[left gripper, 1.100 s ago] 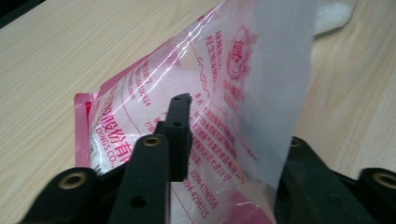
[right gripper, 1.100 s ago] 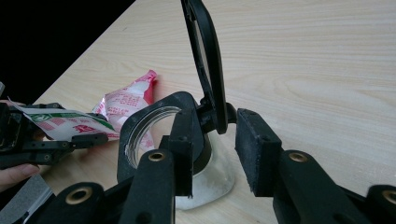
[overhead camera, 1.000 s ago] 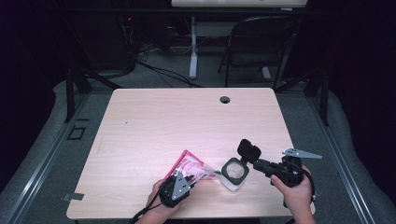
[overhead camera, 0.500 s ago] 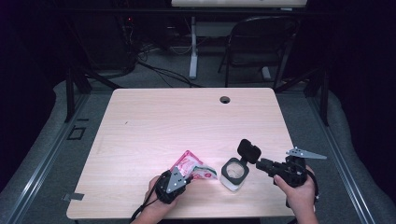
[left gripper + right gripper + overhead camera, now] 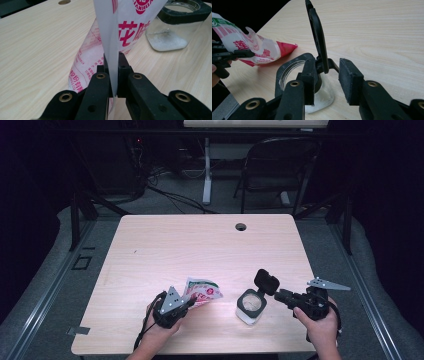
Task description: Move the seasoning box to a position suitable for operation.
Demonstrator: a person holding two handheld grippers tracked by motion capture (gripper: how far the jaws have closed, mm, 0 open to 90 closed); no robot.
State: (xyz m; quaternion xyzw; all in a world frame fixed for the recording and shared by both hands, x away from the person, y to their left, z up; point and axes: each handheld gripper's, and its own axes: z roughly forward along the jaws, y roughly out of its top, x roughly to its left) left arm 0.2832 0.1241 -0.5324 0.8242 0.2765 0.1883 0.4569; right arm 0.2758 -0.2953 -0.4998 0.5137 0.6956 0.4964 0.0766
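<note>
My left gripper (image 5: 189, 303) (image 5: 112, 60) is shut on the edge of a white and red printed bag (image 5: 202, 292) (image 5: 132, 27), held up off the table near its front edge. The bag (image 5: 249, 47) also hangs at the left of the right gripper view. A clear glass jar (image 5: 251, 306) (image 5: 170, 37) with a little white powder stands to the right, its black hinged lid (image 5: 266, 281) (image 5: 318, 32) flipped up. My right gripper (image 5: 279, 295) (image 5: 328, 72) sits at the jar's hinge. Its jaws straddle the hinge, with a gap at the right pad (image 5: 349, 80).
The light wooden table (image 5: 200, 245) has a cable hole (image 5: 241, 226) near its far edge. A dark folding chair (image 5: 280, 165) and a white desk leg stand beyond it. The table's front edge lies just under both hands.
The left gripper has lifted the bag off the table and drawn it a little left; the bag now hangs from the jaws. The right gripper and jar have stayed put.
</note>
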